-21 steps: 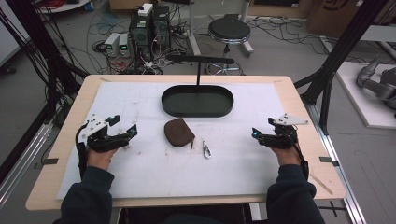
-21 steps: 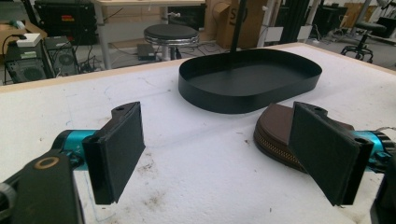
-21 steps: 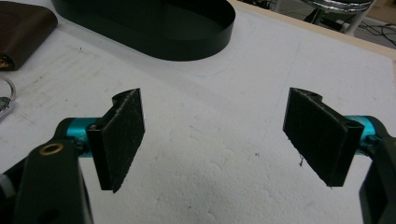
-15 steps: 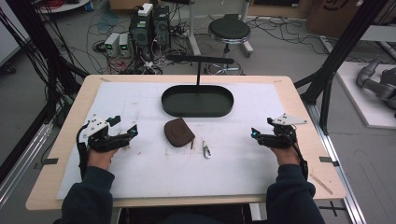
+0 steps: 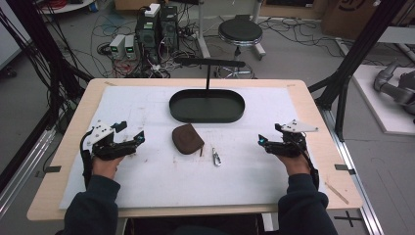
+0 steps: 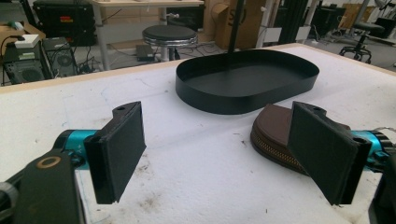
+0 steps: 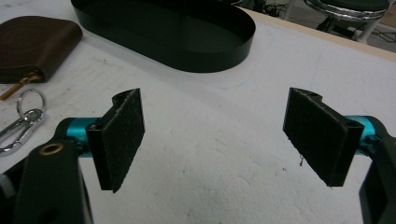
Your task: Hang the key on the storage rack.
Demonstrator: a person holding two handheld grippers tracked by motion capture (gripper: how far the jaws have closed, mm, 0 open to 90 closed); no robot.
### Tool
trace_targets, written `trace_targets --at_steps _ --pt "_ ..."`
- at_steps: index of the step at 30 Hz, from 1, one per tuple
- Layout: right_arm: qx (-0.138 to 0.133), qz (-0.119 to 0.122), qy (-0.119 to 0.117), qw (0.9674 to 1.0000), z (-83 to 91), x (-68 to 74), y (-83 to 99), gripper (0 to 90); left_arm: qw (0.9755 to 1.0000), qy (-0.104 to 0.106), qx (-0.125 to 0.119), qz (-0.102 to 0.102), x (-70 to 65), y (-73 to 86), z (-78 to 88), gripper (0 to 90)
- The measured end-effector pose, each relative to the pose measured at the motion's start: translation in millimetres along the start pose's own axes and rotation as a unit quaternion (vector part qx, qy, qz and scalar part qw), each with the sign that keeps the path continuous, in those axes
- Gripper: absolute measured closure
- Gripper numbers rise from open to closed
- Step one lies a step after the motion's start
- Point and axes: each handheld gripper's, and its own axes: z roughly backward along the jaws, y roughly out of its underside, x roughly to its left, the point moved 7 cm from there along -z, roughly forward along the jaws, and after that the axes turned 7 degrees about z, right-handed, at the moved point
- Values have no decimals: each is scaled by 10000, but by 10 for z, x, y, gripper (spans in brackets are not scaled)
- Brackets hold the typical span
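One brown pouch, one metal carabiner, one black oval tray, two tongs.

High view looks down from above; both gripper views sit low, close behind their fingers, sharing the black oval metal tray beyond them.

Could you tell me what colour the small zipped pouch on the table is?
The pouch is dark brown; the left gripper view shows it best.
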Motion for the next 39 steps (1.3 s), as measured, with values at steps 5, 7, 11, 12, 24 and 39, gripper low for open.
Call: trace_targets --at_steps 5,7,11,12,24,39 --pt "-105 112 -185 9997 -18 162 -120 211 10000 -17 -68 31 12 -22 36 194" --pt "-170 200 -252 9993 -34 228 -171 212 10000 -14 -53 30 12 -20 31 194" --pt "-299 224 -421 9984 -56 352 -249 224 10000 -6 -28 26 11 -14 2 194" --pt "-298 215 -489 9981 -59 386 -260 254 10000 1 -18 24 12 -11 -5 194" --pt "-365 325 -967 9941 -228 710 -429 380 10000 26 13 43 15 3 -37 197" --pt "643 837 -1729 9793 -679 1271 -268 577 9999 42 93 44 26 30 -58 202"
